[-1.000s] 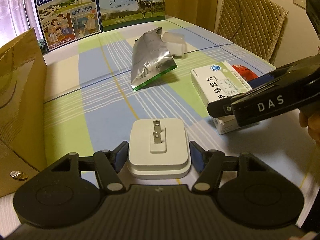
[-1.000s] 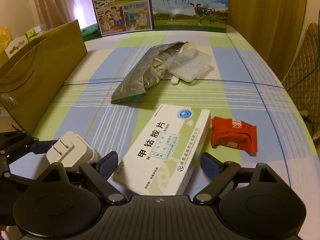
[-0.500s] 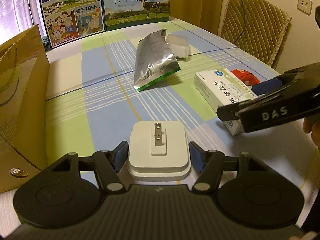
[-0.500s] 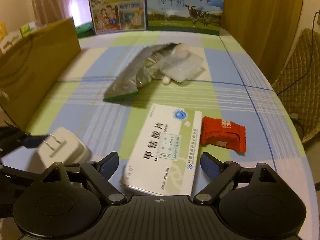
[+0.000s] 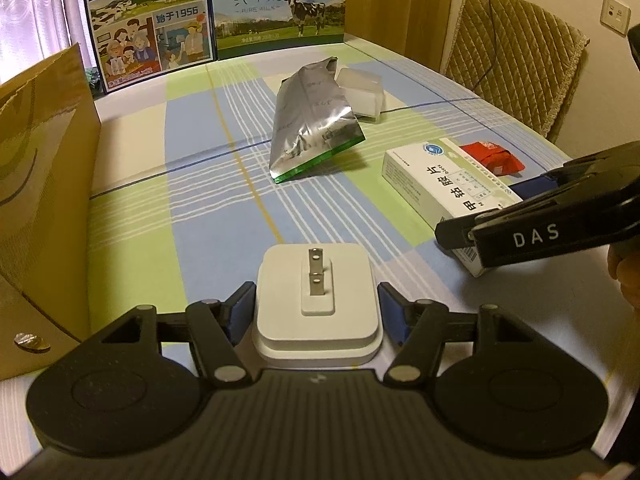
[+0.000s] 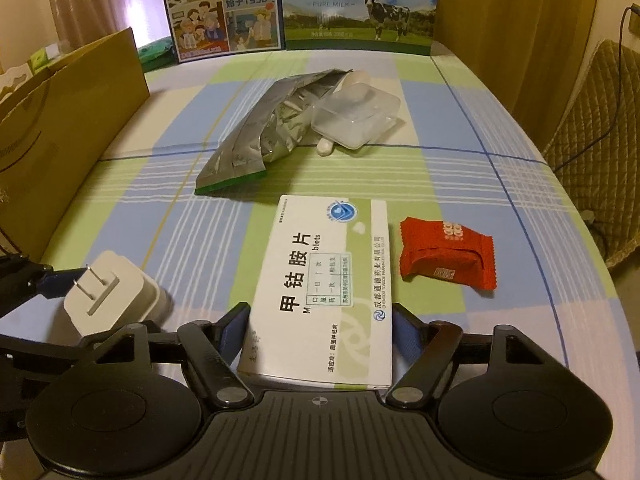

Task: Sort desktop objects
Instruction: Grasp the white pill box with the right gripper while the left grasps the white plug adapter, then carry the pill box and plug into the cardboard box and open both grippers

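Tabletop (image 6: 500,184), covered in a blue, green and white check cloth, carries all items. A brown cardboard box (image 5: 44,184) stands along its left edge. Two milk cartons (image 6: 356,4) stand upright at the far edge.

Silver foil bag (image 6: 256,140), green-trimmed, lies crumpled in the middle of the tabletop toward the far edge, its mouth touching a clear plastic container (image 6: 356,120) just to its right.

White medicine box (image 6: 324,288) lies flat near the near edge, right of centre. The right gripper (image 6: 320,332) has its two blue-padded fingers set against the box's long sides at the near end; jaws closed on the box.

White plug adapter (image 5: 316,296), prongs up, sits toward the near left corner, beside the cardboard box. The left gripper (image 5: 316,312) clamps it, one pad on each side; whether it rests on the cloth cannot be told.

Red snack packet (image 6: 448,252) lies just right of the medicine box, apart from it.
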Motion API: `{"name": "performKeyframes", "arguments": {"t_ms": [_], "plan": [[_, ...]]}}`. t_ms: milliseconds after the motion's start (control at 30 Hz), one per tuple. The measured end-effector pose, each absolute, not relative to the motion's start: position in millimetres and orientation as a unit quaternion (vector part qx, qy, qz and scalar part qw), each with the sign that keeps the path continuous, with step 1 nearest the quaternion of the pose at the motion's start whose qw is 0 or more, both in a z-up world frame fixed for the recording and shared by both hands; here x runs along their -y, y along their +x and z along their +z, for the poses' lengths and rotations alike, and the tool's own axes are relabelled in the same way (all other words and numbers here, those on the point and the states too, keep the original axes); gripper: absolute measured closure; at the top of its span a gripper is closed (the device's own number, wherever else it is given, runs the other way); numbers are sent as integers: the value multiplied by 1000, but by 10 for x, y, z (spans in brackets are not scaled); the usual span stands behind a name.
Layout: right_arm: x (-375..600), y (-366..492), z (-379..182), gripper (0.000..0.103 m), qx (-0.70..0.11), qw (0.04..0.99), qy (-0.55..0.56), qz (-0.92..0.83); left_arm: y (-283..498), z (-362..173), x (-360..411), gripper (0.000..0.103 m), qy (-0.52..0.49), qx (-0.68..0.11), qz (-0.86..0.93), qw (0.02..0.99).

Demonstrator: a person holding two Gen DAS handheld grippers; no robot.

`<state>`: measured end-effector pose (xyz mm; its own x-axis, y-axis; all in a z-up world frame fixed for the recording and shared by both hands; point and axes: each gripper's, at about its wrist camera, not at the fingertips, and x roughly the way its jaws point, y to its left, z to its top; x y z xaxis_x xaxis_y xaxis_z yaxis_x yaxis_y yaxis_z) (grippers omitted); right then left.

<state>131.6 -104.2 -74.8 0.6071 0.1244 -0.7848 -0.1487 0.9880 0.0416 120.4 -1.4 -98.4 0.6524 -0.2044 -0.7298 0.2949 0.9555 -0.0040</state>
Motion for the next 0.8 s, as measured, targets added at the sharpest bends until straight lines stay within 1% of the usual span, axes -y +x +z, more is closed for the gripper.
{"name": "performKeyframes", "arguments": {"t_ms": [233, 333, 600, 800], "plan": [[968, 1385, -812, 31, -427, 901, -30, 68, 1185, -990, 14, 42, 53, -390, -132, 910], [941, 1391, -811, 34, -419, 905, -35, 64, 1181, -991, 11, 42, 51, -389, -131, 910], [997, 1284, -666, 35, -396, 916, -15, 68, 1169, -929, -21, 43, 45, -390, -122, 912], [1018, 1152, -525, 35, -392, 917, -4, 72, 1106, -743, -31, 43, 42, -379, -116, 917]]}}
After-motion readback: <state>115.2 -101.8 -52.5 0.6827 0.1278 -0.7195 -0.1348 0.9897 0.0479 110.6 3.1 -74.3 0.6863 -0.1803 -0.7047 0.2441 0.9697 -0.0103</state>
